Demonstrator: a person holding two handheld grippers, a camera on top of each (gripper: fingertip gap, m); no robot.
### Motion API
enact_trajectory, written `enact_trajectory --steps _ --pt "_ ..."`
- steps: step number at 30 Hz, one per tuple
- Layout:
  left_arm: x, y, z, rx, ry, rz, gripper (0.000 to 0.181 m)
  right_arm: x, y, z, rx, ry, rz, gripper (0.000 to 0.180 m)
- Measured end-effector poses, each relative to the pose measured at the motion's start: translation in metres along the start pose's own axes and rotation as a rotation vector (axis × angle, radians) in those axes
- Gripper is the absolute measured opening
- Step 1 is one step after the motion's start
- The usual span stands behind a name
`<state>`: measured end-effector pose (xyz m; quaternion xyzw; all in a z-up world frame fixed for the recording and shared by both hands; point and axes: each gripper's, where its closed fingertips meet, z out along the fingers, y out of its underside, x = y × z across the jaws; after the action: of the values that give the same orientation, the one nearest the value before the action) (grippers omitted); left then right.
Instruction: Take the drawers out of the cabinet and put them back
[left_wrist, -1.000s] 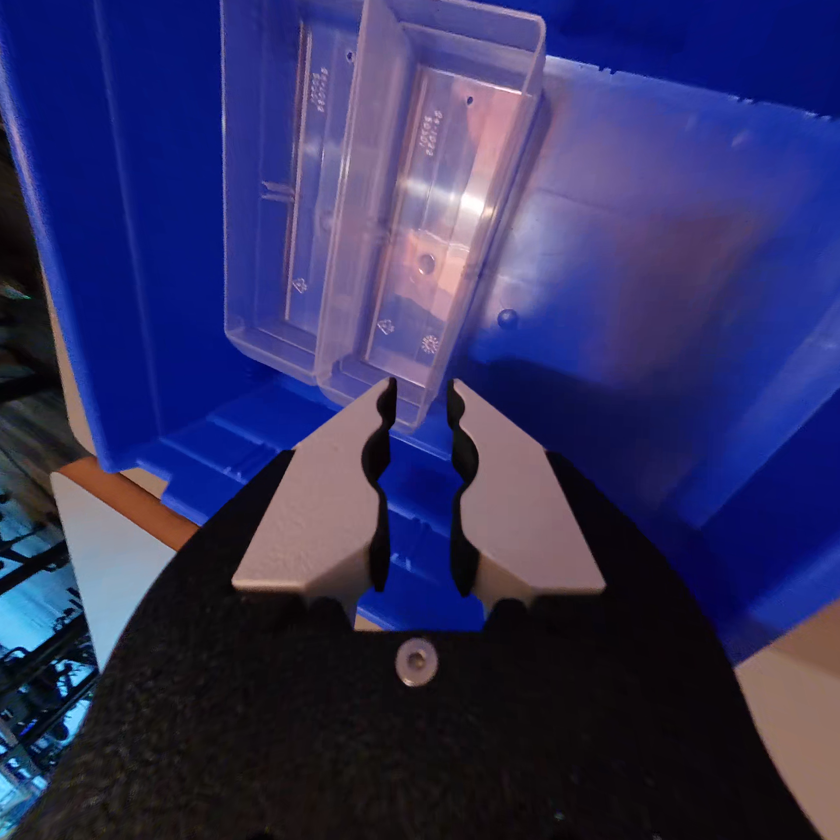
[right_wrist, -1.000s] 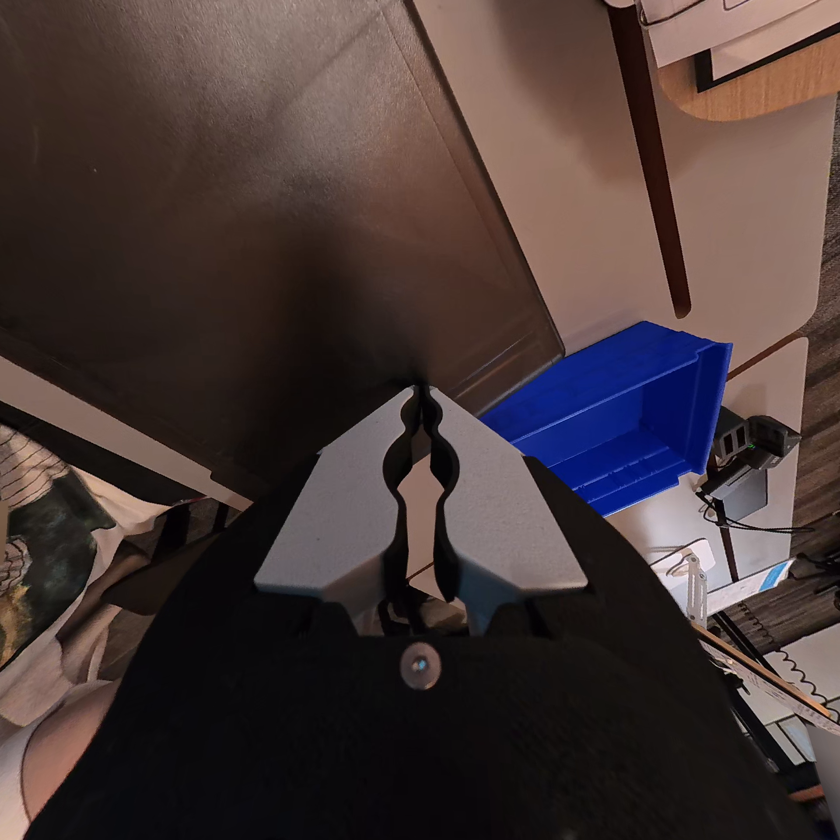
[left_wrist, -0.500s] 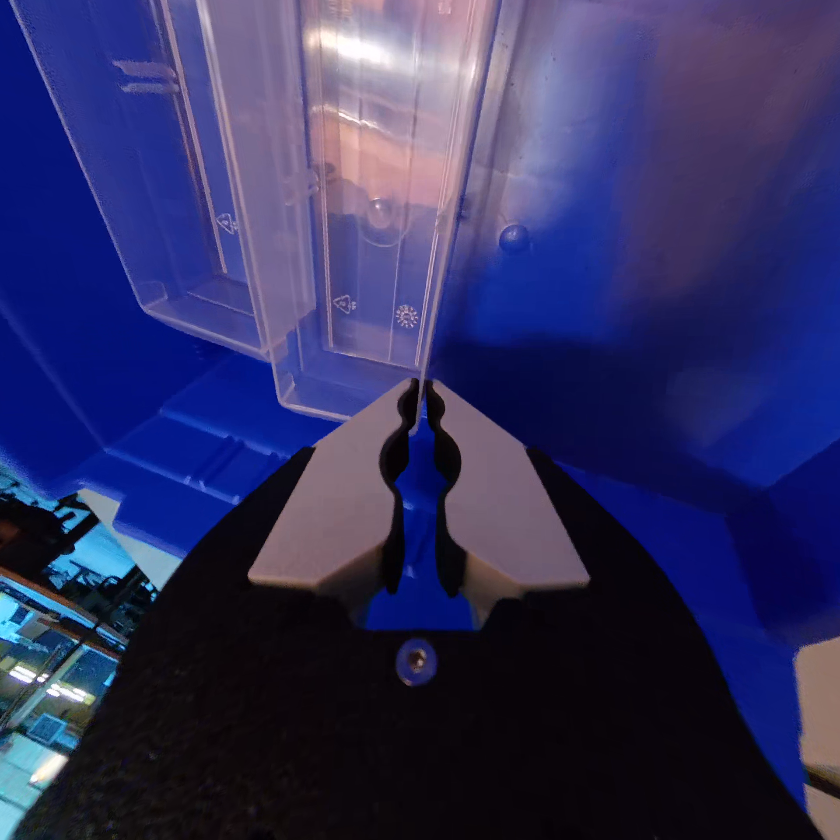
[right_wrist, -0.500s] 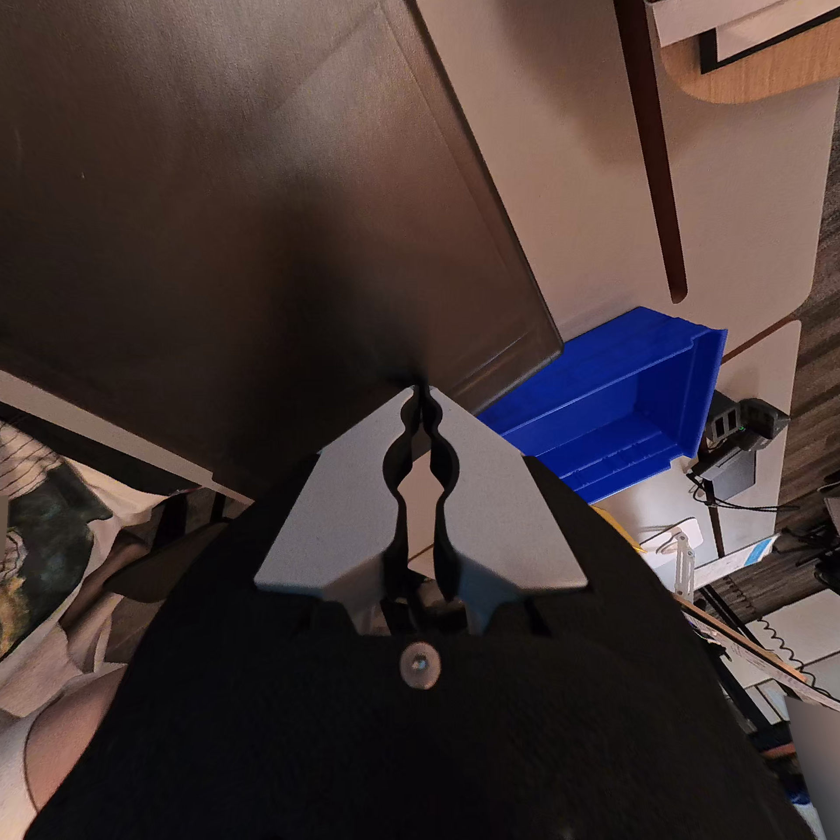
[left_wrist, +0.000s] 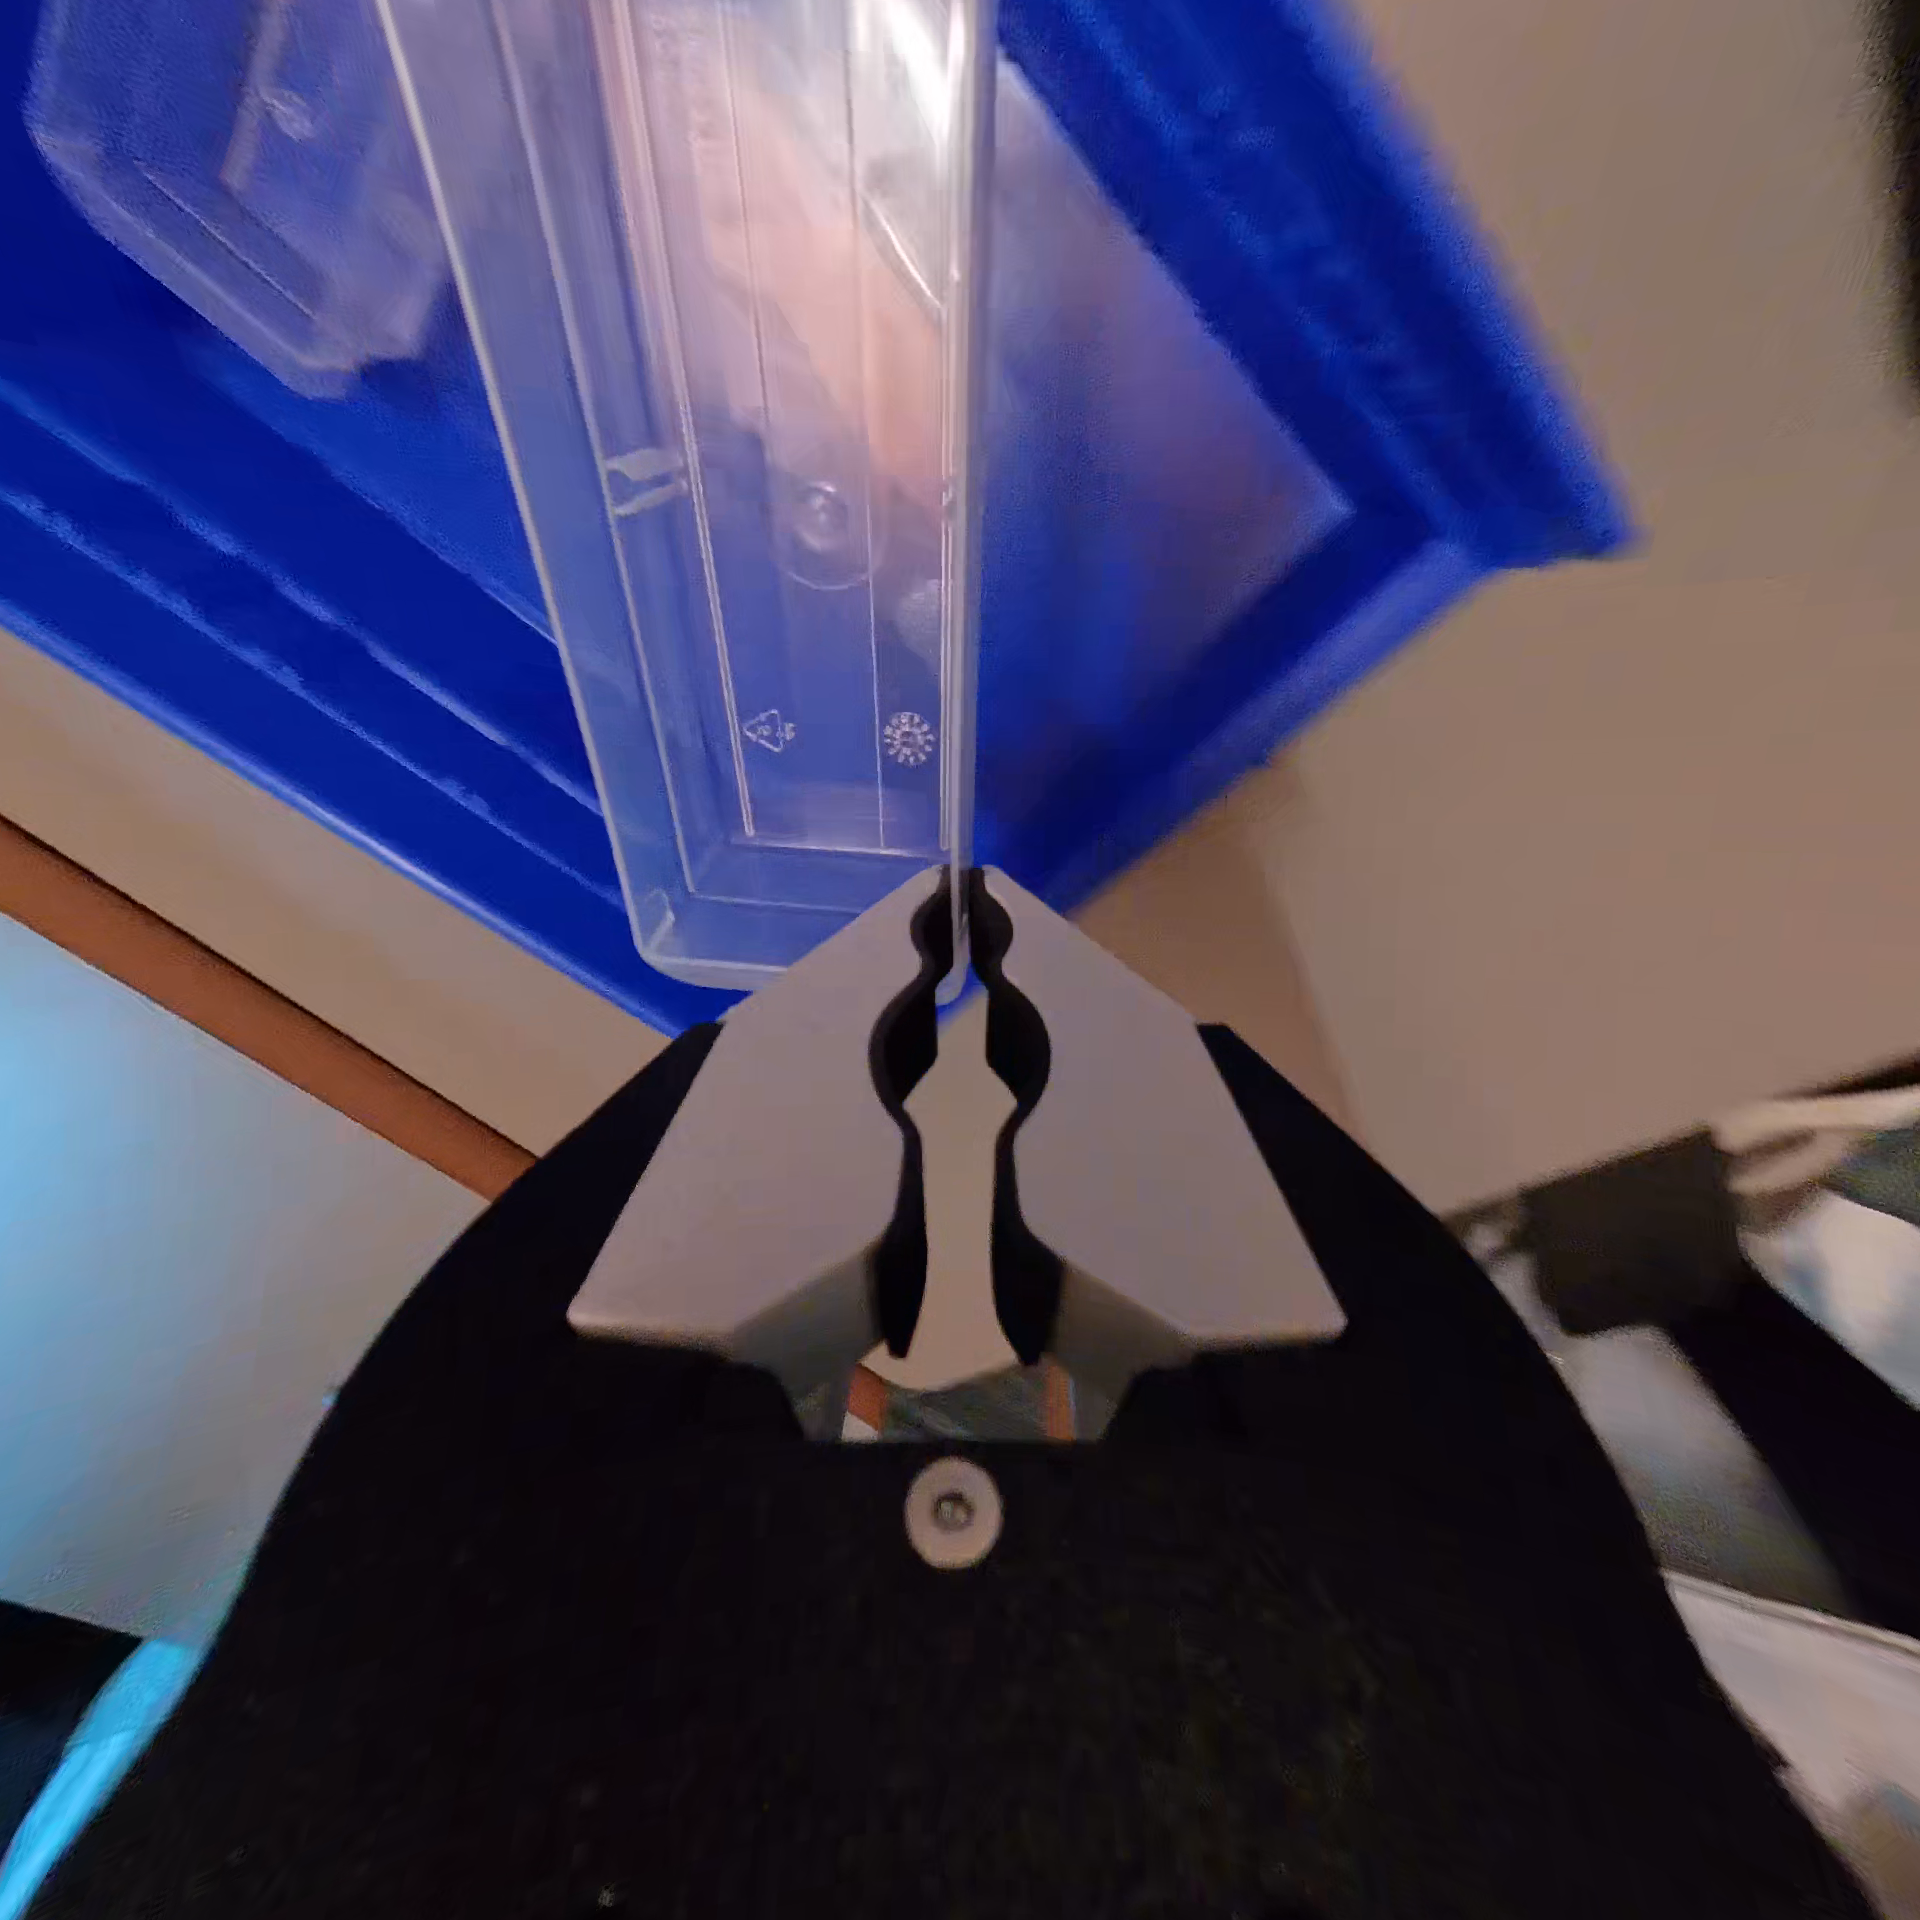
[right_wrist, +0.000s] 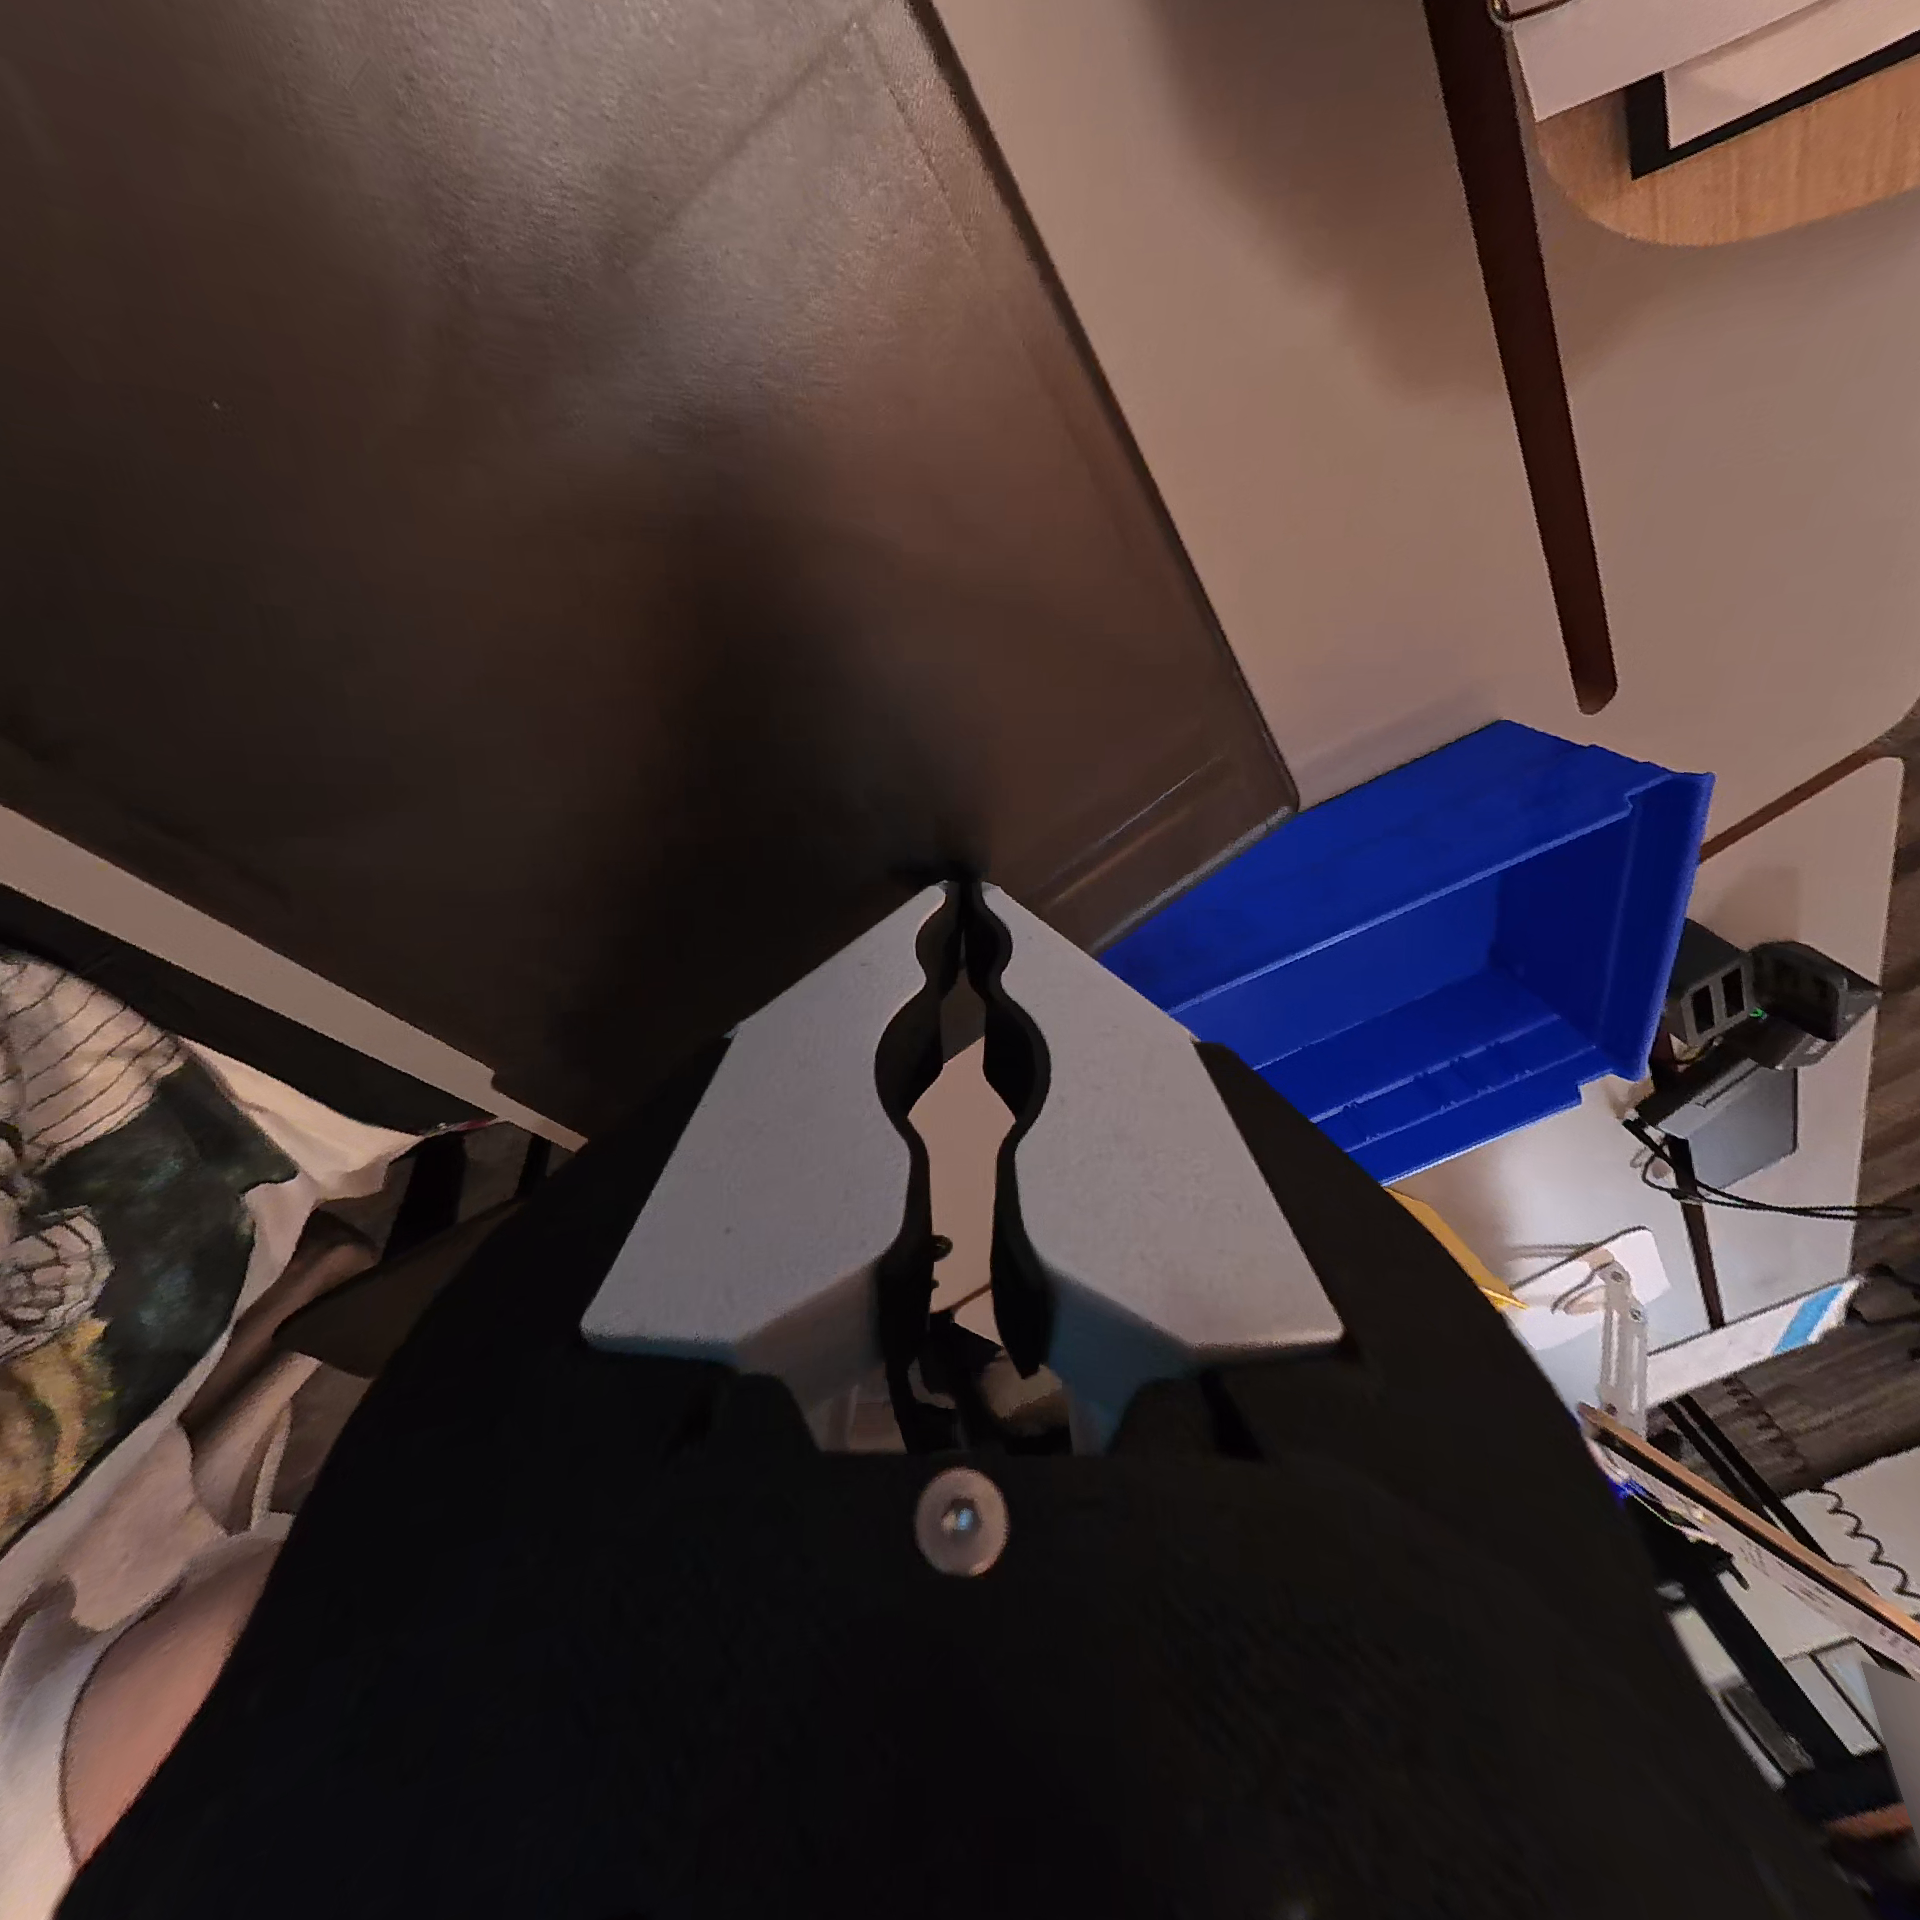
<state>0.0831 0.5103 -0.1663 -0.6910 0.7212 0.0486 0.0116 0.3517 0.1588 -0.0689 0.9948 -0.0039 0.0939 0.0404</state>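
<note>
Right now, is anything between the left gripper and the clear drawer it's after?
Nothing visible: the left gripper is already shut on the clear drawer, pinching its thin side wall, above the blue bin.

A workshop-like office: pale tabletop (right_wrist: 1299, 343), blue storage bin (right_wrist: 1455, 935) (plastic), cabled electronics (right_wrist: 1756, 1049), grey carpet.

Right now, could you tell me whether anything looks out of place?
Yes. Two clear drawers are out of the cabinet: one lies in the blue bin, the other hangs tilted over it, pinched by one side wall in the left gripper.
</note>
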Motion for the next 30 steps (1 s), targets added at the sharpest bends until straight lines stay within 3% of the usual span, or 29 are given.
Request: enact_trajectory --steps 1,9,20,26,30 --pt "0.016 0.006 -0.012 -0.004 0.029 -0.017 0.0 0.0 0.0 0.0 0.005 -0.011 0.003 0.0" --pt "0.133 0.061 -0.066 -0.117 0.088 0.037 0.0 0.0 0.0 0.0 0.012 -0.019 0.005 0.0" --pt "0.275 0.097 -0.059 -0.129 0.318 -0.015 0.0 0.0 0.0 0.0 0.014 0.015 -0.018 0.0" --pt "0.351 0.076 -0.046 -0.062 0.372 -0.085 0.0 0.0 0.0 0.0 -0.032 0.059 -0.07 0.0" --pt "0.393 0.04 -0.039 -0.02 0.357 -0.08 0.0 0.0 0.0 0.0 -0.04 0.064 -0.112 0.0"
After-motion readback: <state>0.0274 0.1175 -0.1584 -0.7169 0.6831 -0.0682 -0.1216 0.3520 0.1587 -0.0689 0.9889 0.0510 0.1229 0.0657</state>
